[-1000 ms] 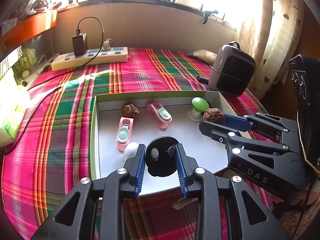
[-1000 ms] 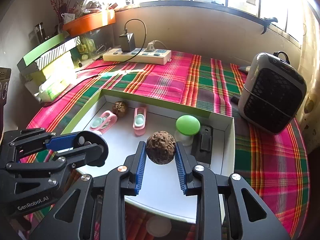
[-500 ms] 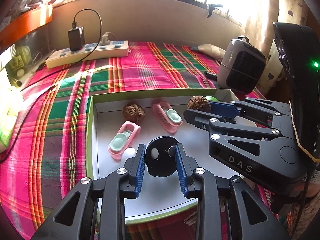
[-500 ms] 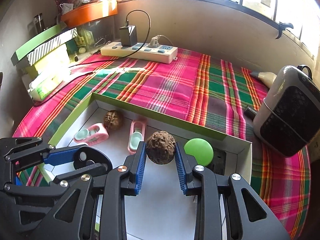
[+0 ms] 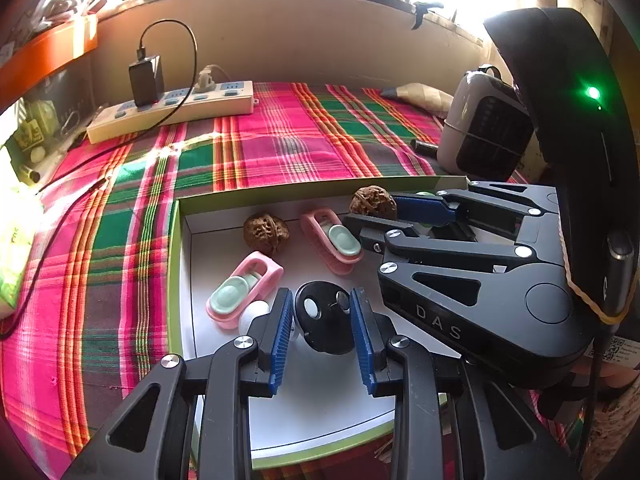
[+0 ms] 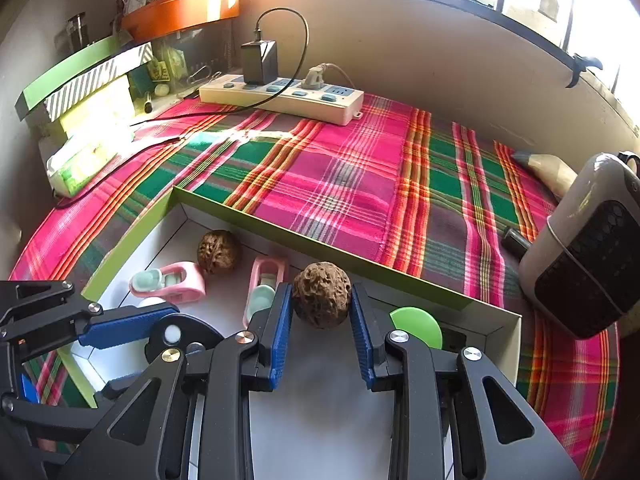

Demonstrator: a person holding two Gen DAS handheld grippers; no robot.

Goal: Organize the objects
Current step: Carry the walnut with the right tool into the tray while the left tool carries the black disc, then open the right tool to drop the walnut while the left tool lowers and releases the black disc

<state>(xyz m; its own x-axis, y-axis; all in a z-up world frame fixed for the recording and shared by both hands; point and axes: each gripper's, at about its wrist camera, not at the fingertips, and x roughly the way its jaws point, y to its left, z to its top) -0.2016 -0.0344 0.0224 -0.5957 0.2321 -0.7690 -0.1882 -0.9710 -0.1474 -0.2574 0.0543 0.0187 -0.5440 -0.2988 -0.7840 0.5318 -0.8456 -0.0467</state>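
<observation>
My left gripper (image 5: 323, 320) is shut on a black round disc (image 5: 326, 322) with a white dot, held low over the white, green-rimmed box (image 5: 176, 264). My right gripper (image 6: 322, 300) is shut on a rough brown walnut (image 6: 322, 295) and hovers near the box's far wall (image 6: 320, 252). In the left wrist view that walnut (image 5: 373, 202) hangs above one pink clip (image 5: 334, 240). On the box floor lie a second walnut (image 5: 266, 232), another pink clip (image 5: 244, 290) and a small white ball (image 5: 254, 312). A green-capped piece (image 6: 416, 326) sits half hidden behind the right fingers.
The box rests on a plaid cloth (image 6: 340, 176). A power strip (image 6: 280, 98) with a charger and cable lies at the back. A grey heater (image 6: 588, 248) stands at the right and a tissue pack (image 6: 88, 156) at the left.
The right gripper has carried its walnut leftwards along the box's far wall, away from the green-capped piece. The left gripper has drifted slightly over the box. Both grips are unchanged.
</observation>
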